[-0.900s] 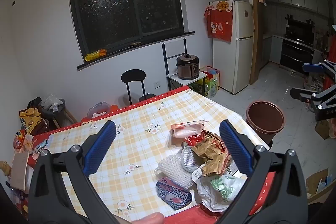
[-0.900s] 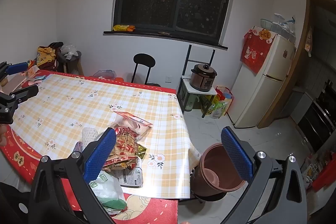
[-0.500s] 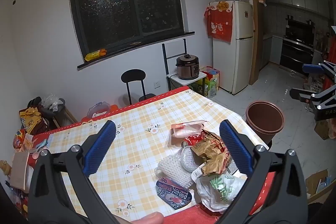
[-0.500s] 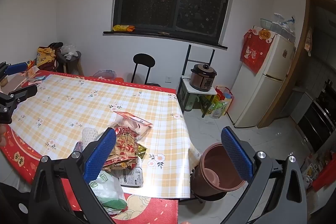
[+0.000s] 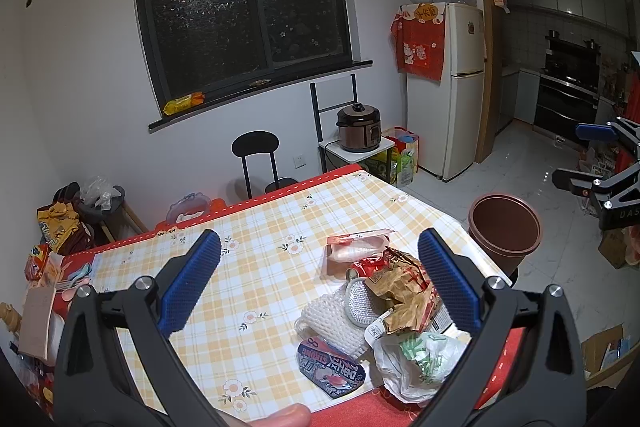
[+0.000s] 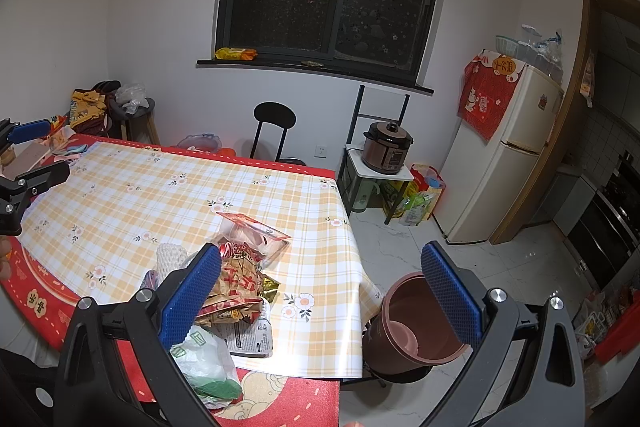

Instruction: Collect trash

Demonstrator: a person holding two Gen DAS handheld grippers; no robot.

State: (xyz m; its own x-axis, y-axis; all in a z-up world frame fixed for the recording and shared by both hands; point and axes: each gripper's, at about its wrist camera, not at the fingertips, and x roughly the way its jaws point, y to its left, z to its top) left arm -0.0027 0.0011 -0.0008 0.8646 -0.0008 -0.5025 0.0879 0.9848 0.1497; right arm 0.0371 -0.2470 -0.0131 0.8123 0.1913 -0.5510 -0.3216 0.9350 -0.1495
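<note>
Brown bin [image 6: 412, 331] stands on the floor just off the table's [image 6: 120, 195] corner; trash [image 5: 384, 303] is heaped at that corner. I hold my left gripper [image 5: 320, 283] and right gripper [image 6: 320, 287] wide, both empty.

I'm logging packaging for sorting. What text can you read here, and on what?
"DAS": right gripper's body, cut off by the frame edge.
"STRONG": dark wrapper, seen upside down; its other lettering is unclear.
Brown wrapper: red characters, illegible.
Fridge cloth: yellow sign, illegible.
</note>
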